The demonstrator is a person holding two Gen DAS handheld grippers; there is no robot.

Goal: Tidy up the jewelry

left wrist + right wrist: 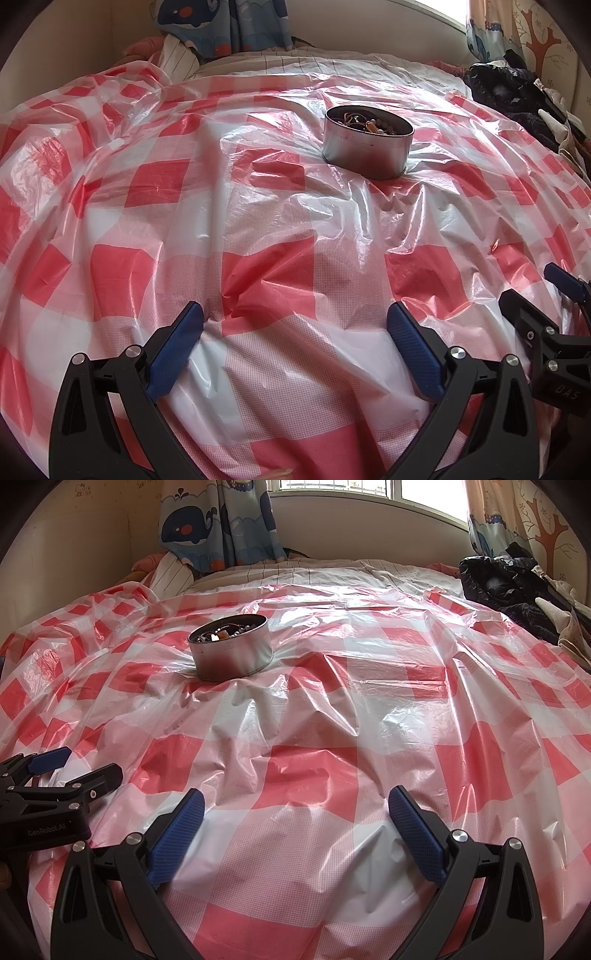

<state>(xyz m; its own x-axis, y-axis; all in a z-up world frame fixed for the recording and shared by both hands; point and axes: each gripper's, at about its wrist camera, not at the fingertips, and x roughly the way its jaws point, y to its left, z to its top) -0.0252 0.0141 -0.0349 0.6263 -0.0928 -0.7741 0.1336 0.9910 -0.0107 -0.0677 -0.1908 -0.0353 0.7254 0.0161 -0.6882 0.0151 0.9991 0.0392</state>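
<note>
A round metal tin (367, 147) (232, 650) stands on the red-and-white checked plastic sheet (258, 229) (332, 716) that covers a bed. Inside the tin lies a tangle of jewelry (369, 123) (221, 632) with beads and dark pieces. My left gripper (295, 325) is open, low over the sheet and well short of the tin, nothing between its blue pads. My right gripper (295, 808) is open too, empty, with the tin far off to its upper left. Each gripper shows at the edge of the other's view: the right gripper (543, 291) and the left gripper (85, 760).
Dark clothes (517, 96) (517, 587) are piled at the far right of the bed. A striped pillow (177, 62) (173, 576) and whale-print curtains (221, 520) are at the far left, under a window (369, 491). The sheet is wrinkled all over.
</note>
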